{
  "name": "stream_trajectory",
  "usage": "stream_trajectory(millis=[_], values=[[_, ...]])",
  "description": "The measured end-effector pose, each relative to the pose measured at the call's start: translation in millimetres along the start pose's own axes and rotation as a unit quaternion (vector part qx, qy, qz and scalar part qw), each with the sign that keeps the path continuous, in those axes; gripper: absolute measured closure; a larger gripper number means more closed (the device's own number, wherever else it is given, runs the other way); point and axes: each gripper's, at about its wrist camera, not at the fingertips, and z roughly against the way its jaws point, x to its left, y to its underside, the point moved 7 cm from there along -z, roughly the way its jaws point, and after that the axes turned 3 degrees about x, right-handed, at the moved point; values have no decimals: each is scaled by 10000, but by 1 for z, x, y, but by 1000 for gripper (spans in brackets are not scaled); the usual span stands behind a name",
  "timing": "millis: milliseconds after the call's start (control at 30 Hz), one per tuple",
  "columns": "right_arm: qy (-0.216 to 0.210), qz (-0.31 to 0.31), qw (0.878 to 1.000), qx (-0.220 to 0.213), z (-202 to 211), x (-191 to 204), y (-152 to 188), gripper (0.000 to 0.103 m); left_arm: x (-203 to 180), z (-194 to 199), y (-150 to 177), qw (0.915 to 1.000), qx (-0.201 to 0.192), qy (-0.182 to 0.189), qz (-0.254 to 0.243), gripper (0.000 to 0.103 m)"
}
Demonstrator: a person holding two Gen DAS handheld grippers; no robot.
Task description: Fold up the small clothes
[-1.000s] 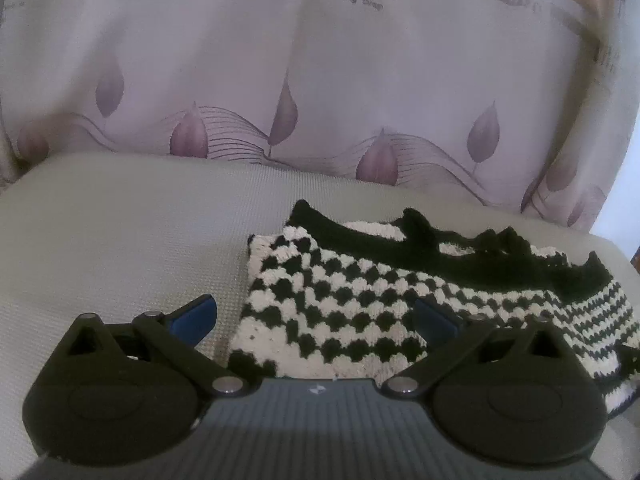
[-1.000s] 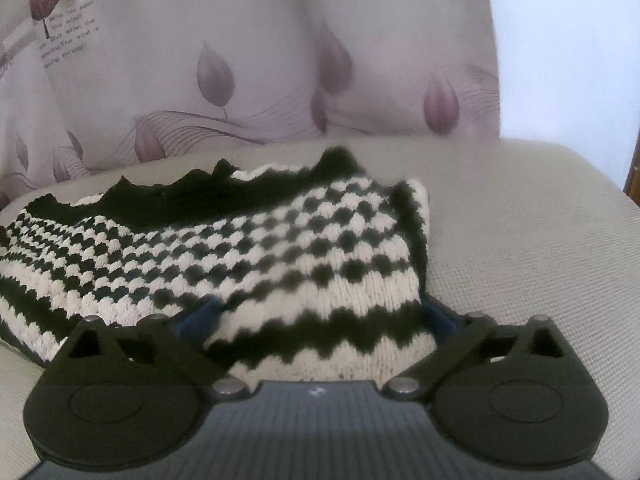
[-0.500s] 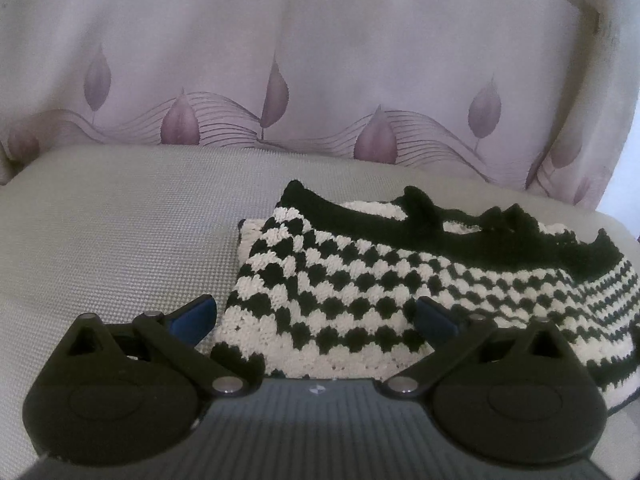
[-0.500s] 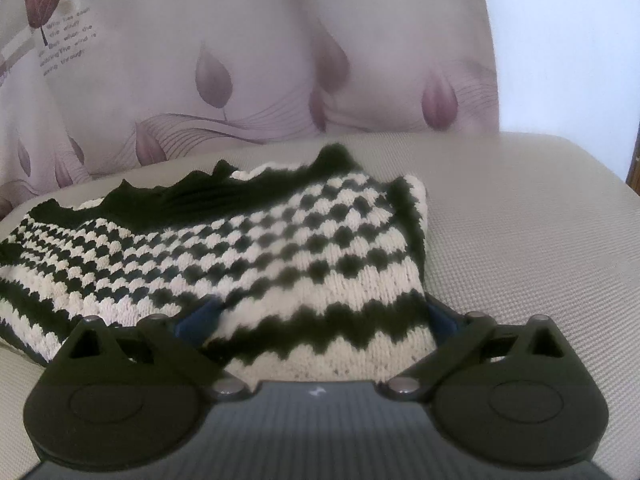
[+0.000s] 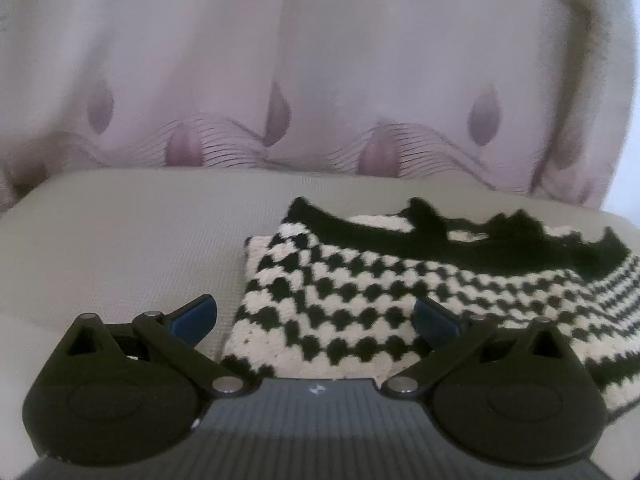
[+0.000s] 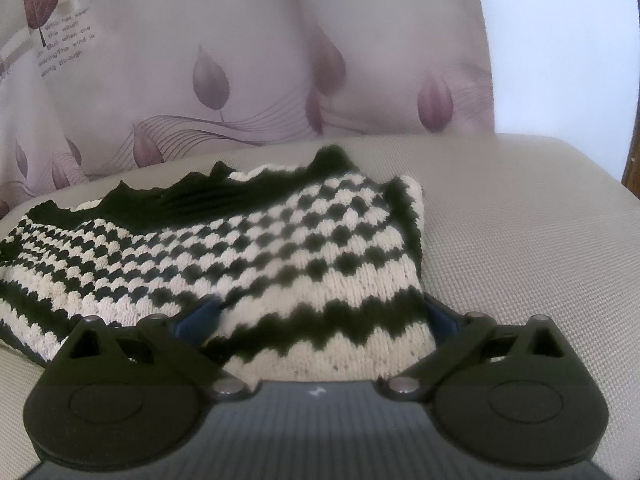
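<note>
- Nearest, our left gripper (image 5: 314, 322) has its jaws spread wide; its left finger (image 5: 192, 318) stands over bare cushion and its right finger (image 5: 434, 322) over the knit.
- Between those fingers we see the knit (image 5: 352, 300), a black-and-white checked piece, with its near left corner reaching back to the gripper body. We cannot tell whether the fingers touch it.
- Likewise our right gripper (image 6: 320, 316) is spread wide, both fingers half hidden by the knit's (image 6: 280, 248) near right edge, which lies between them ungrasped.
- Under it all lies the beige cushion (image 5: 120, 248), on which the knit rests, stretching from one gripper across to the other.
- Farther on, the knit's black toothed edge (image 6: 224, 196) runs along its far side.
- Behind the cushion we see a pale curtain (image 5: 320, 80) printed with mauve leaves and some lettering.
- Farthest right, a white wall (image 6: 560, 40) shows past the curtain.
</note>
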Motion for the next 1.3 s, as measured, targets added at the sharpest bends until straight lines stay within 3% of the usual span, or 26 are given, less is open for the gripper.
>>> stream_trajectory(millis=[100, 167, 300, 400, 500, 600, 767, 933, 1033, 1100, 1133, 1200, 1233, 1300], values=[[-61, 4, 10000, -10, 0, 0, 0, 0, 3, 7, -2, 9980, -131, 541, 289, 0], [-43, 6, 10000, -19, 0, 0, 0, 0, 6, 6, -5, 9946, 95, 929, 442, 0], [4, 66, 9999, -90, 2, 2, 0, 0, 20, 4, -15, 9890, 404, 1286, 611, 0], [-35, 132, 9997, -226, 7, 4, 0, 0, 30, 3, -20, 9878, 383, 1320, 734, 2], [21, 222, 9995, -240, 8, 6, 1, 0, 34, -11, -22, 9857, 622, 1383, 735, 11], [25, 245, 9995, -202, 7, 6, 1, 0, 39, -30, -21, 9806, 949, 1466, 889, 12], [-58, 166, 9996, -203, 8, 4, 2, 0, 52, -44, -18, 9773, 1050, 1536, 1016, 15], [-54, 175, 9996, -204, 7, 4, 1, 0, 43, -48, -19, 9787, 1229, 1595, 397, 15], [-50, 169, 9996, -230, 8, 3, 1, 0, 37, -55, -23, 9728, 1328, 1881, 255, 16], [-39, 184, 9994, -274, 9, 3, 1, 0, 35, -57, -25, 9681, 1353, 2081, 331, 27], [-38, 190, 9994, -298, 10, 3, 1, 0, 32, -57, -25, 9661, 1375, 2161, 320, 45], [-38, 186, 9993, -329, 11, 4, 1, 0, 33, -61, -23, 9595, 1489, 2343, 468, 68], [-42, 176, 9993, -334, 12, 3, 1, 0, 35, -62, -22, 9554, 1507, 2462, 628, 70], [-61, 159, 9993, -347, 13, 3, 1, 0, 35, -59, -20, 9548, 1436, 2495, 741, 73]])
